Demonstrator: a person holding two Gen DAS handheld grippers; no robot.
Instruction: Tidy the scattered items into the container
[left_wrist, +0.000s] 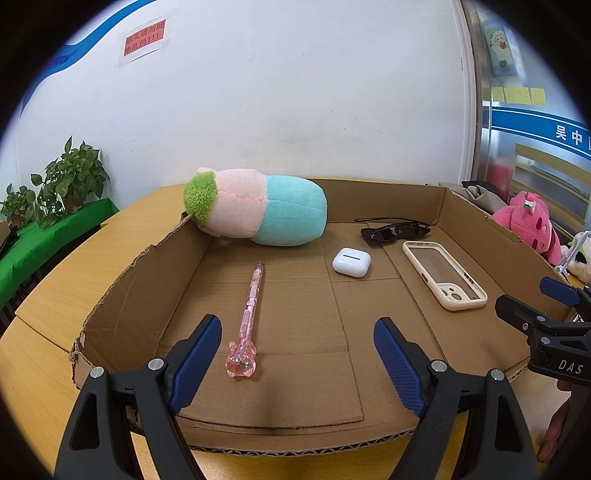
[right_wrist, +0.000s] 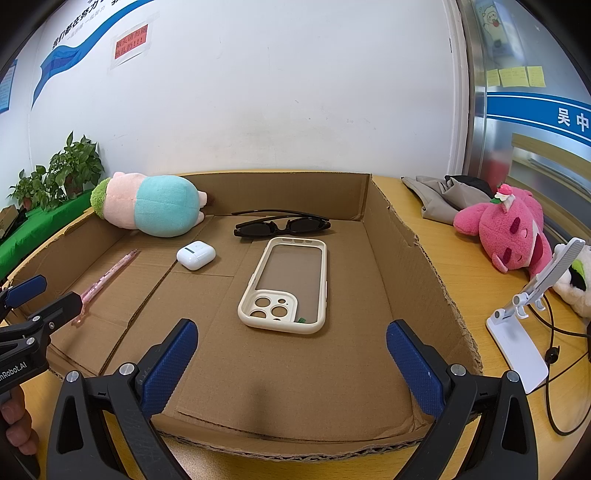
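Both tools are spread wide with nothing in them, the left tool (left_wrist: 297, 356) and right tool (right_wrist: 291, 365) hovering over the shallow brown cardboard box (right_wrist: 406, 258). The pink plush toy (right_wrist: 506, 232) lies outside, right of the right tool; I'd grab it around its soft middle.

The right gripper (left_wrist: 554, 314) is cut off at three o'clock in the left wrist view; the left gripper (right_wrist: 26, 314) hides the pink pen (right_wrist: 107, 277) end at nine o'clock; the red wall notice (left_wrist: 144, 37) is too small to read
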